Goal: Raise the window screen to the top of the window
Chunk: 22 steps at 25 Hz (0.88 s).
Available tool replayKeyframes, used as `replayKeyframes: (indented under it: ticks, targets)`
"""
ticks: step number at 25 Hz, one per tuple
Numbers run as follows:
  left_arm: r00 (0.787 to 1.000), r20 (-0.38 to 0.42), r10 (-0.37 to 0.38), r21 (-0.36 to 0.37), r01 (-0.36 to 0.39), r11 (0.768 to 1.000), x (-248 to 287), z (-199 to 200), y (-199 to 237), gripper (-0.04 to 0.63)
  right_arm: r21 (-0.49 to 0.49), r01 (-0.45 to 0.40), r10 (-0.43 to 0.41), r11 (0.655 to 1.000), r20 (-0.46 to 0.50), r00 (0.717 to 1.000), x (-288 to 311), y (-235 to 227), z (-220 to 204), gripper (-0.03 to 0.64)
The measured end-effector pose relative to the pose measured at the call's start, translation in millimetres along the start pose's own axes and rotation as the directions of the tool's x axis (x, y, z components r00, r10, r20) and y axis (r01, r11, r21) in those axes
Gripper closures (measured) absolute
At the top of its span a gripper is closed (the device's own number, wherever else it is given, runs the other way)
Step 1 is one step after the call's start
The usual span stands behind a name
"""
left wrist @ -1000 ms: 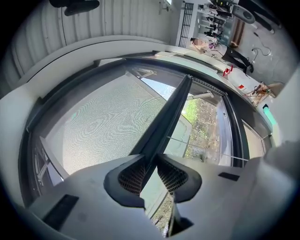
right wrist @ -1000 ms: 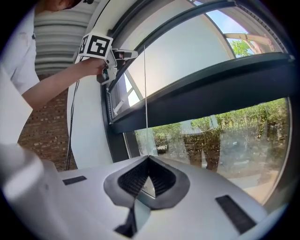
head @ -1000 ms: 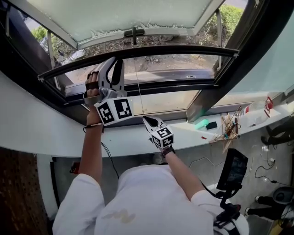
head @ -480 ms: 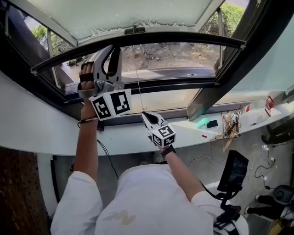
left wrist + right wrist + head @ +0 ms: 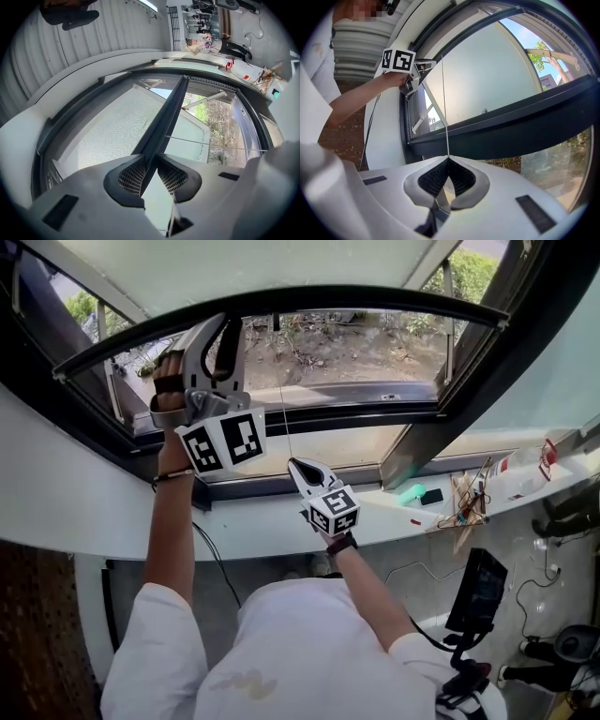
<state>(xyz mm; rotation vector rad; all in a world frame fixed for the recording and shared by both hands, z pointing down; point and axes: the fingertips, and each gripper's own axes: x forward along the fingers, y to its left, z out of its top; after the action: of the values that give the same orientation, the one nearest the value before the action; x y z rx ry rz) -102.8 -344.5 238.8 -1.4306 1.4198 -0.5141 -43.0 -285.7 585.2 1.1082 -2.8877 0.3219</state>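
Left gripper: jaws clamped tight on the dark bar at the screen's lower edge. The bar sits right between the 2 ribbed pads with no gap showing. Mesh stretches away on 1 side of the bar, and on the other side there's glass and greenery.

Right gripper: jaws pinched together on a thin white cord. The cord leaves the jaw tips and runs straight up to the bar, taut.

Head view: the left arm is raised and its gripper is at the left part of the bar. The right one is lower and nearer the body, just above the white sill, with the cord going up from its tip.

Screen position: the bar arcs across the opening high up, near the top of the dark window frame. Below the bar the opening shows bare ground and plants outside. Above it is a pale panel.

Around: a small green thing lies on the sill at right, with a dark phone-like item just beside it. A black tablet on a stand stands lower right.
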Motion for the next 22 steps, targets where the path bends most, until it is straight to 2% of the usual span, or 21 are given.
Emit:
replayKeyframes:
  ticks: [9,12,18,22]
  targets:
    - [0.998,0.04,0.038,0.043,-0.04,0.998,13.8,14.7,34.5,0.538,0.02,-0.002,-0.001,1.0,0.129,0.992,-1.2,-1.3,41.2,0.617]
    - [0.997,0.051,0.049,0.041,-0.051,0.998,17.6,16.3,41.6,0.538,0.012,0.019,-0.021,1.0,0.126,0.992,3.0,-5.0,49.5,0.617]
    - [0.995,0.074,0.071,0.043,-0.074,0.996,19.9,24.5,51.7,0.538,-0.073,0.042,-0.039,0.996,0.043,0.998,11.5,-2.5,60.6,0.617]
    - [0.995,0.077,0.066,0.04,-0.069,0.997,23.0,27.5,57.9,0.538,-0.053,0.005,0.001,0.999,0.106,0.994,13.9,5.1,66.5,0.617]
